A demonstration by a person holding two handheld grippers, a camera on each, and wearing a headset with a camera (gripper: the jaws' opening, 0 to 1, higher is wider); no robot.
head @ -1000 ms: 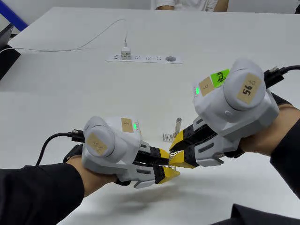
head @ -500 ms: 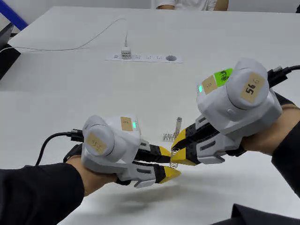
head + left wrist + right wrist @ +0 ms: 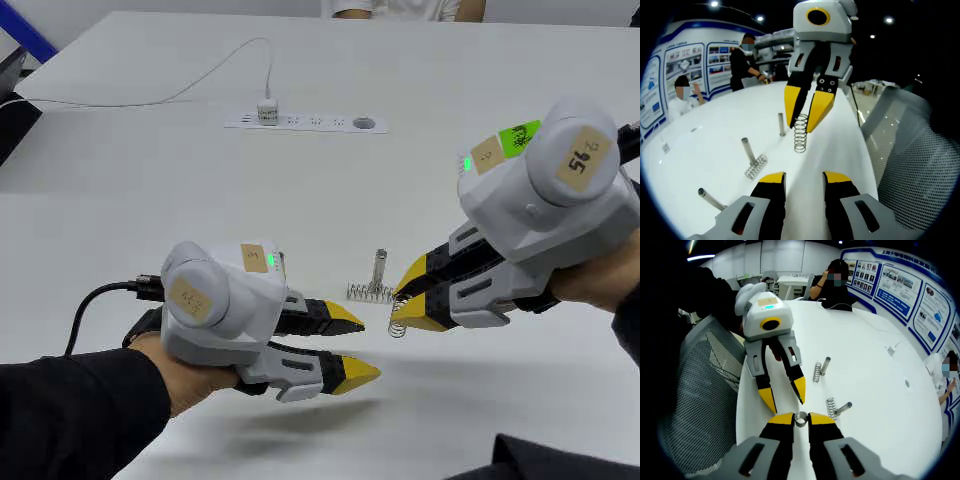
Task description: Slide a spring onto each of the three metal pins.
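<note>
While the left tool gapes empty, the right tool pinches a spring.

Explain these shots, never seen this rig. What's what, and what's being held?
No robot here: a person holds a two-jaw gripper in each hand. The head view comes from a headset camera looking down at the white table. The two round views come from a camera on each gripper, looking along its jaws. On the table are metal pins, a loose spring and a power strip. The right gripper is shut on a second spring; the left gripper is open and holds nothing.
</note>
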